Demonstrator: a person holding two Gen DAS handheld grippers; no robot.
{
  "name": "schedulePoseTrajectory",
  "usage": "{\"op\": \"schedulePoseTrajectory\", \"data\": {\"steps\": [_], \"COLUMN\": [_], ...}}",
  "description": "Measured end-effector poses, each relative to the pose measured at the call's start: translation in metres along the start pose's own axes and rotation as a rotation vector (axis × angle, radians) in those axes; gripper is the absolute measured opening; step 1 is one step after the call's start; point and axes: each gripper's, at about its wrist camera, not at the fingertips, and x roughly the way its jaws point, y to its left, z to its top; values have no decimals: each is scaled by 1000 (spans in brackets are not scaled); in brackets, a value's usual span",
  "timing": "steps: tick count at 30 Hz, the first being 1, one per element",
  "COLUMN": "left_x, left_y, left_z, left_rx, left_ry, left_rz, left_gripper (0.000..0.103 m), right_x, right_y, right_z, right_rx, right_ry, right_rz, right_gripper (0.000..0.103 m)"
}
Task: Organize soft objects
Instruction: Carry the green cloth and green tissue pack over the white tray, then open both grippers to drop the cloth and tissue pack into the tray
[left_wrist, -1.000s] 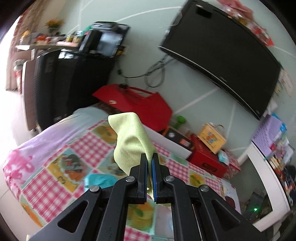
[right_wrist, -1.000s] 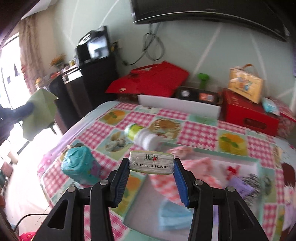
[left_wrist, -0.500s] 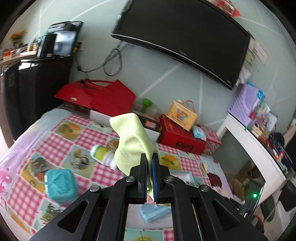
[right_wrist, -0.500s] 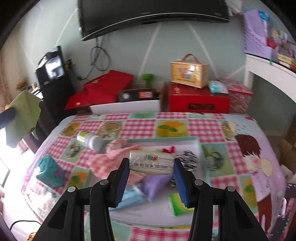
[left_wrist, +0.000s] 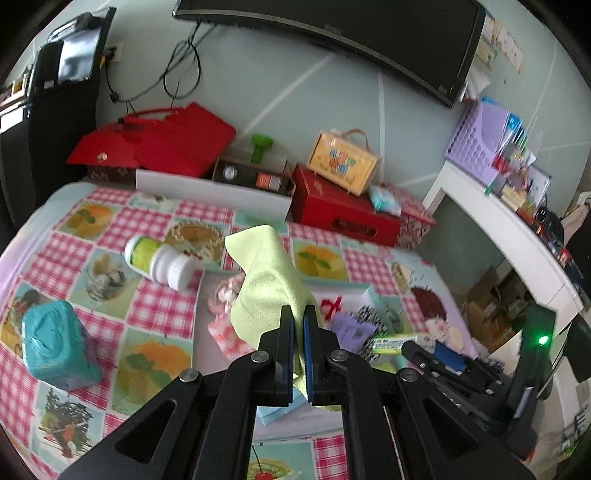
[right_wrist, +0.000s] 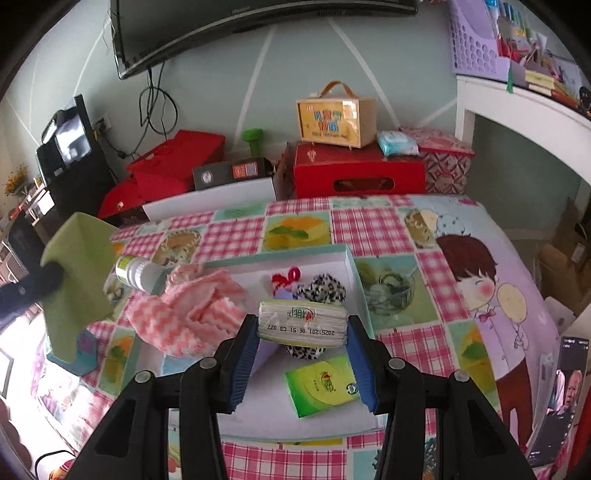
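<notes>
My left gripper (left_wrist: 298, 325) is shut on a yellow-green cloth (left_wrist: 266, 280), which hangs above the left part of a shallow white tray (right_wrist: 351, 266) on the checked tablecloth. The same yellow-green cloth (right_wrist: 77, 277) shows at the left of the right wrist view. My right gripper (right_wrist: 302, 336) is shut on a tissue packet (right_wrist: 302, 325), held over the tray's middle. In the tray lie a pink checked towel (right_wrist: 192, 310), a leopard-print piece (right_wrist: 325, 291), a red bow (right_wrist: 286, 277), a purple item (right_wrist: 284, 295) and a green tissue packet (right_wrist: 321, 384).
A white bottle with a green label (left_wrist: 159, 262) lies left of the tray. A teal wrapped block (left_wrist: 55, 347) sits at the table's left. Red boxes (right_wrist: 358, 173), a yellow case (right_wrist: 334, 120) and a white board (left_wrist: 210, 192) line the far edge. A white shelf (left_wrist: 509, 229) stands right.
Both grippers swung right and lower over the table, and the tray came into view below them. The cloth and the tissue packet stayed gripped throughout.
</notes>
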Motion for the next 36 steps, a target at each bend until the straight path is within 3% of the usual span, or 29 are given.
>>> {"op": "schedulePoseTrajectory", "data": {"steps": [7,19,23,26,27,28,32,36], "left_x": [46,81,81,76,74,71,63,58], "left_y": [19,52,58,57,57,58,59,64], "left_z": [-24,-44,-45,-44,-42,-41,-36,-32], "left_rx": [-32,-93,-117,-111,-112,-117,-126,-145], "left_ry": [138,299,324,322,322,316,295,286], "left_rz": [27,121,120,118,118,121,122,134], "left_gripper": [4,4,6,26,42,51,52,56], "right_x": [20,39,40,40,41,41,41,41], "right_y": [10,32,36,39,40,41,44,46], "right_z": [-7,-14,-14,-15,-15,-15,-15,-15], "right_rx": [-43,-119,-138,-151,-154,-156,-161,-166], "right_ry": [79,145,151,154,156,157,152,152], "right_rz": [-1,-3,-4,-6,-7,-9,-12,-13], "right_gripper": [50,50,51,51,51,52,64,66]}}
